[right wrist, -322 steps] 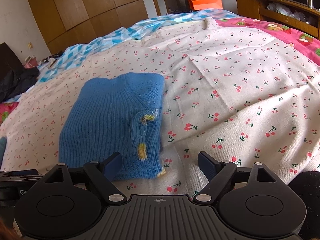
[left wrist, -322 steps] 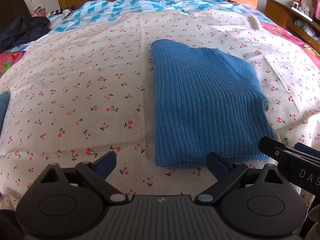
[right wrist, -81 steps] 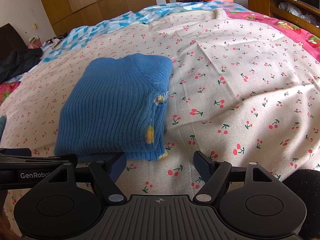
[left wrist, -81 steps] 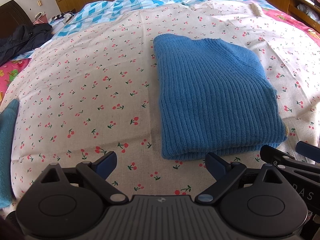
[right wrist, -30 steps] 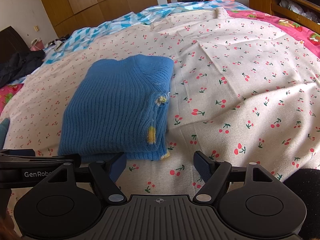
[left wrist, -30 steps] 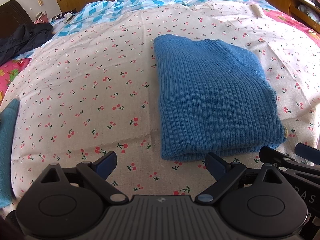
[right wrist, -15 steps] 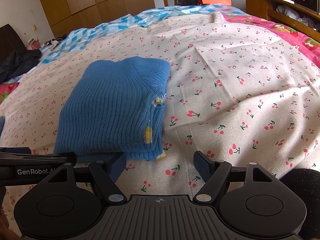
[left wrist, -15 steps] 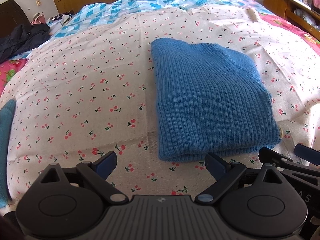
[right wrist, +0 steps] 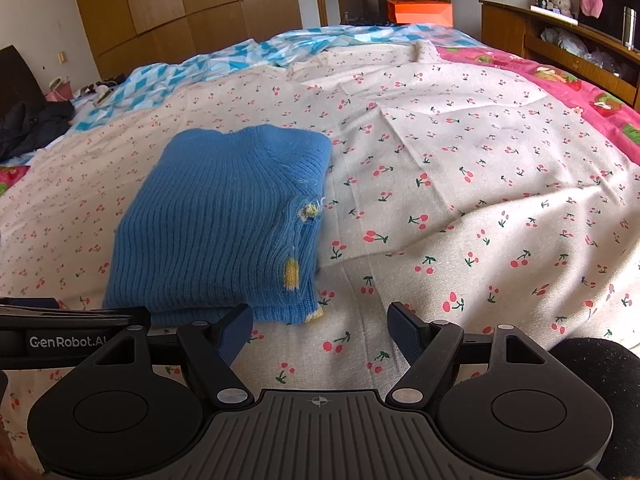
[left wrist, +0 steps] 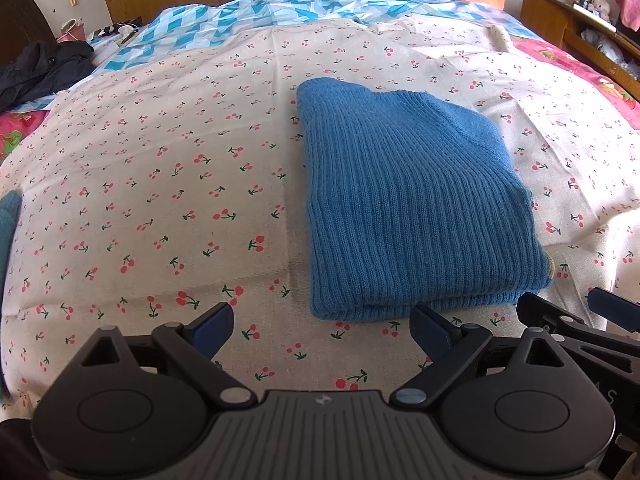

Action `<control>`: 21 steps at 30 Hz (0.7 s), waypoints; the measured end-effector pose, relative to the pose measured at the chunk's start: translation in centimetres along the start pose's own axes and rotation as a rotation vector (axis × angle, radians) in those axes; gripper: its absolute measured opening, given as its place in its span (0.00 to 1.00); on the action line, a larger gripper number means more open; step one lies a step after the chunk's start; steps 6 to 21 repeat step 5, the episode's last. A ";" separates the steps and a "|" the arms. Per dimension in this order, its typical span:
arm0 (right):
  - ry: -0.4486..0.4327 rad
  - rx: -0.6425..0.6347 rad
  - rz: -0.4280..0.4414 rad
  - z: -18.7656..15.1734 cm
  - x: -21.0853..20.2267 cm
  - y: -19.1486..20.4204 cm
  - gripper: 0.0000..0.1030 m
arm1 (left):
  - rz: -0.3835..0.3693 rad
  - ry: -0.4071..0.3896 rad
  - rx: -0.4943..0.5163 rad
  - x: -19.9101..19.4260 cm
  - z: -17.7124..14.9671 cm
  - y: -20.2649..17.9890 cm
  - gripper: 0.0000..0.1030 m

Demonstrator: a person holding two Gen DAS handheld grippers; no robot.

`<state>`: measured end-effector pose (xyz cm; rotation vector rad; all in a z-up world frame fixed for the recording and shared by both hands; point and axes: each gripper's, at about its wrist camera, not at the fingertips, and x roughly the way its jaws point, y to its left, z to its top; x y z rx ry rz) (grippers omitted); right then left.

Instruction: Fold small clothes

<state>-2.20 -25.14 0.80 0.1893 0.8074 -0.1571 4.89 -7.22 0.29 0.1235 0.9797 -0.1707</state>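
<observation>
Little has been moved since before: the blue sweater point(left wrist: 416, 208) lies folded on the bed point(left wrist: 160, 168), both tools, left point(left wrist: 322, 330) and right point(right wrist: 320, 330), held wide open, empty. Soft, thick knit; best gripped at its edges.

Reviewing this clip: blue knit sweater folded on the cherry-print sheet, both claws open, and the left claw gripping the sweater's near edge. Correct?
One thing is wrong: the left claw grips nothing. The left wrist view shows it open, short of the blue knit sweater, which lies folded on the cherry-print sheet. The right claw is open too.
</observation>
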 end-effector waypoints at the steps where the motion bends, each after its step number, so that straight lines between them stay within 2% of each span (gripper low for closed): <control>1: -0.002 0.001 -0.001 0.0 0.0 0.0 0.73 | -0.001 -0.003 0.000 0.0 0.0 0.0 0.95; 21: -0.008 0.001 -0.005 0.0 -0.1 0.1 0.73 | -0.003 -0.002 -0.006 0.0 -0.1 0.0 0.95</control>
